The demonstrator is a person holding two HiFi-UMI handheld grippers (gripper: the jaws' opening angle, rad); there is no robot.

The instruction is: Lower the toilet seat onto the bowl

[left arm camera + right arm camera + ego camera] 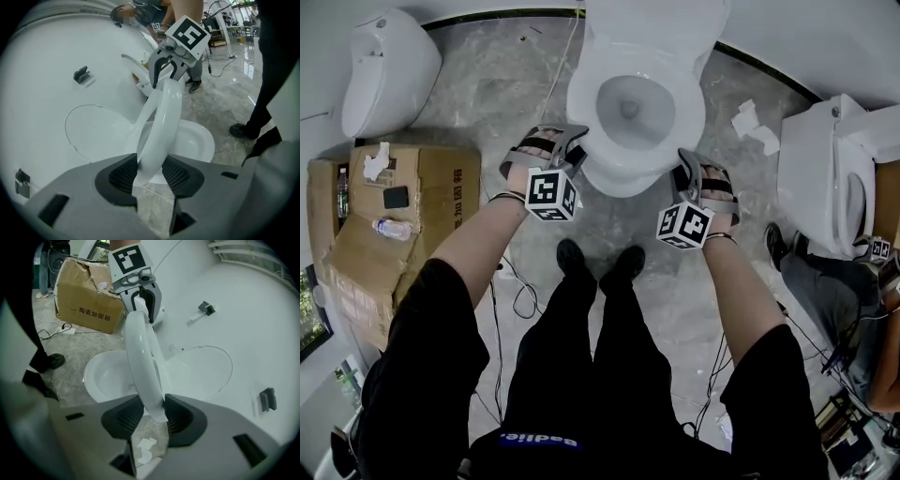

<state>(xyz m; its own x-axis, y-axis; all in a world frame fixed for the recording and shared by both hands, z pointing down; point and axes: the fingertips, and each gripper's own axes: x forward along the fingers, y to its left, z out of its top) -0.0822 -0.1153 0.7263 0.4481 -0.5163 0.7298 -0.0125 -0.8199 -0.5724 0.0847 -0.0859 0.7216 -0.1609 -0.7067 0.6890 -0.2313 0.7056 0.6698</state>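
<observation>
our left gripper (pixel 151 174) and right gripper (pixel 153 414) each pinch the rim of the white plastic toilet seat (pixel 161 122), tilted above the white ceramic bowl (pixel 199 140).

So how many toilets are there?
3. The middle toilet is by the person's feet, the left toilet is above the box, and the right toilet is at the edge. More may be hidden.
</observation>
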